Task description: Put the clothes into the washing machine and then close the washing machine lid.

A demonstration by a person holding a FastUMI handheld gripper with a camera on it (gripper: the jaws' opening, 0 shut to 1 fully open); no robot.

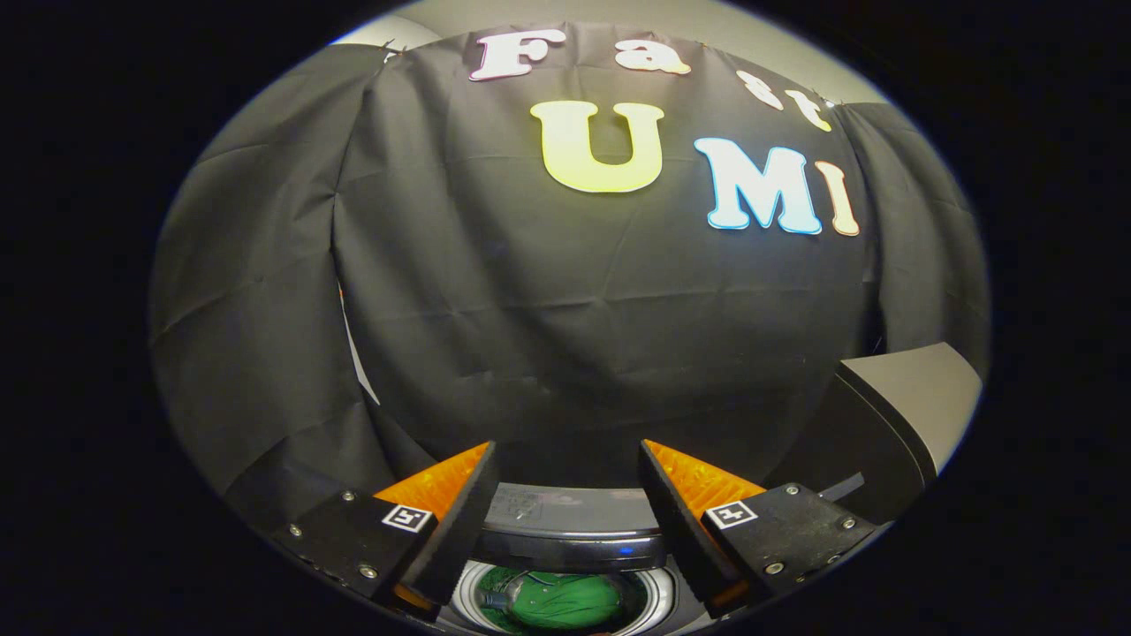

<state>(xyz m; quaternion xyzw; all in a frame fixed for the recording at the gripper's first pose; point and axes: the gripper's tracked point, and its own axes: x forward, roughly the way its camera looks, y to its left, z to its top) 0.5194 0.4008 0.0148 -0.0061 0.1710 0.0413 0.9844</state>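
Judging the loading done, with the green clothes lying in the washing machine drum below and between my fingers, I held the gripper open and empty, and next needed the raised lid, off to the right, brought down.

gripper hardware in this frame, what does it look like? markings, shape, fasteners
The gripper has two wedge-shaped fingers that taper forward, with flat inner pads and a ribbed outer face. Each sits on a black block fixed with small silver screws. Each block carries a square black-and-white fiducial tag. No cables are visible.
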